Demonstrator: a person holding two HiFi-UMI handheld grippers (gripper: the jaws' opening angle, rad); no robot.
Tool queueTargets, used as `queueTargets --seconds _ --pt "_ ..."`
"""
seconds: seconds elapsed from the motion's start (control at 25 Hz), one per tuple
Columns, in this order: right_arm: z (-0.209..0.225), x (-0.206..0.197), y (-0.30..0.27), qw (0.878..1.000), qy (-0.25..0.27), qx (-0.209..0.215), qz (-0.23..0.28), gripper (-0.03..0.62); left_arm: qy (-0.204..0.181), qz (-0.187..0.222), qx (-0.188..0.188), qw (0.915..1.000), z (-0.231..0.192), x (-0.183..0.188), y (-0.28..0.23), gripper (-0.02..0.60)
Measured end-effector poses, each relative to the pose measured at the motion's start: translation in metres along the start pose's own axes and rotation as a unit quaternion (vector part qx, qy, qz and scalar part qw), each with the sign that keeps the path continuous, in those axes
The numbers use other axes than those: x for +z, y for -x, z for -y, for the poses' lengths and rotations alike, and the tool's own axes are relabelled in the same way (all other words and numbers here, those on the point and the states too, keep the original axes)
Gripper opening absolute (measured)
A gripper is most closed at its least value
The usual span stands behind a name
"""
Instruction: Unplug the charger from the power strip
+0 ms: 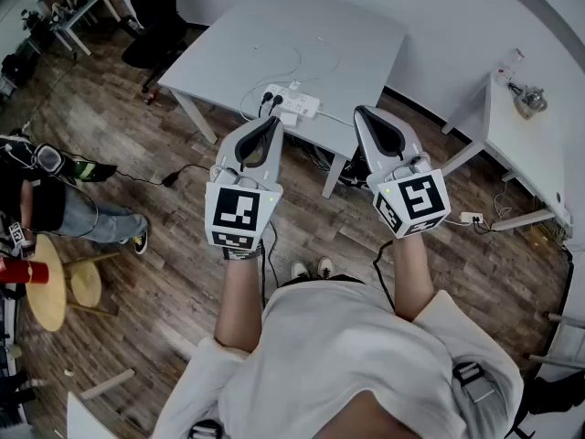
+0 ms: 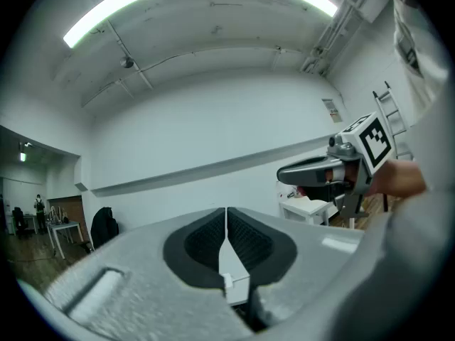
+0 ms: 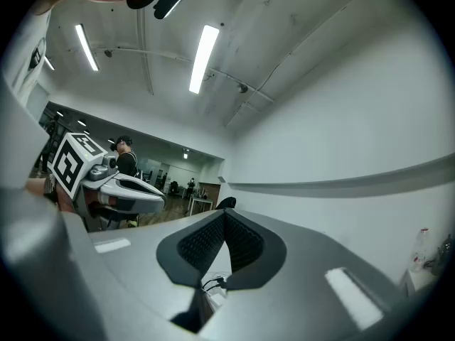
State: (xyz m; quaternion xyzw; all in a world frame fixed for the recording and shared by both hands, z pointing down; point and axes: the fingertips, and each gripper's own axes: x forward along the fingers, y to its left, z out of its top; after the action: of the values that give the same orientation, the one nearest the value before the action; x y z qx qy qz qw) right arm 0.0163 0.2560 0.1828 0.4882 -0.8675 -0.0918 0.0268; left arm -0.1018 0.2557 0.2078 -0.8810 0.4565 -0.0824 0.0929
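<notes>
A white power strip (image 1: 294,100) lies near the front edge of the grey table (image 1: 347,44), with dark plugs (image 1: 271,100) in its left end and a white charger block (image 1: 289,117) at its front side. White cable loops behind it on the tabletop. My left gripper (image 1: 272,121) is held level in front of the table, its tip just short of the strip, jaws shut and empty. My right gripper (image 1: 359,112) hovers to the right of the strip, also shut on nothing. The left gripper view shows shut pads (image 2: 242,236) and the right gripper (image 2: 320,170) beside it.
A second white table (image 1: 535,154) with a bottle (image 1: 510,65) stands at the right. A person in jeans (image 1: 87,216) is at the left beside round wooden stools (image 1: 46,286) and a red cup (image 1: 23,270). A black chair (image 1: 157,12) stands behind, and cables cross the wooden floor.
</notes>
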Motion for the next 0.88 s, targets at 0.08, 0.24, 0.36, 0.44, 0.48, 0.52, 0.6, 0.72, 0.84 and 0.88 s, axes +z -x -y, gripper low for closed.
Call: queueTargets --seconds 0.08,0.24,0.36,0.44,0.48,0.52,0.6,0.72,0.84,0.88 --pt "0.002 0.001 -0.002 1.000 -0.001 -0.006 -0.001 0.001 -0.002 0.000 -0.001 1.0000 -0.002 0.001 -0.002 0.006" --pt "0.004 0.005 -0.003 1.000 -0.010 -0.017 0.011 0.002 0.000 0.000 -0.002 1.0000 -0.007 -0.001 -0.004 0.006" --pt "0.004 0.005 -0.010 0.999 -0.015 -0.017 0.024 0.002 0.006 -0.005 -0.001 1.0000 -0.015 -0.009 -0.011 0.011" --pt "0.006 0.000 -0.016 0.999 -0.017 -0.018 0.025 0.002 0.011 -0.010 -0.004 0.9999 -0.019 -0.016 -0.016 0.018" --pt "0.006 -0.001 -0.020 0.999 -0.018 -0.016 0.025 0.003 0.013 -0.012 -0.005 0.9998 -0.021 -0.018 -0.019 0.018" --pt "0.007 -0.002 -0.025 0.999 -0.019 -0.013 0.025 0.002 0.014 -0.013 -0.006 0.9998 -0.024 -0.021 -0.024 0.020" --pt "0.011 -0.007 -0.035 0.999 -0.022 -0.010 0.024 0.002 0.017 -0.015 -0.007 0.9997 -0.031 -0.025 -0.034 0.023" --pt "0.026 -0.018 -0.051 0.999 -0.031 -0.014 0.023 0.003 0.018 -0.020 -0.012 0.9996 -0.038 -0.031 -0.055 0.028" --pt "0.047 -0.026 -0.073 0.999 -0.042 -0.019 0.028 0.002 0.017 -0.025 -0.014 0.9995 -0.049 -0.037 -0.078 0.032" --pt "0.052 -0.029 -0.081 0.998 -0.045 -0.018 0.030 0.002 0.018 -0.027 -0.012 0.9994 -0.054 -0.039 -0.086 0.032"
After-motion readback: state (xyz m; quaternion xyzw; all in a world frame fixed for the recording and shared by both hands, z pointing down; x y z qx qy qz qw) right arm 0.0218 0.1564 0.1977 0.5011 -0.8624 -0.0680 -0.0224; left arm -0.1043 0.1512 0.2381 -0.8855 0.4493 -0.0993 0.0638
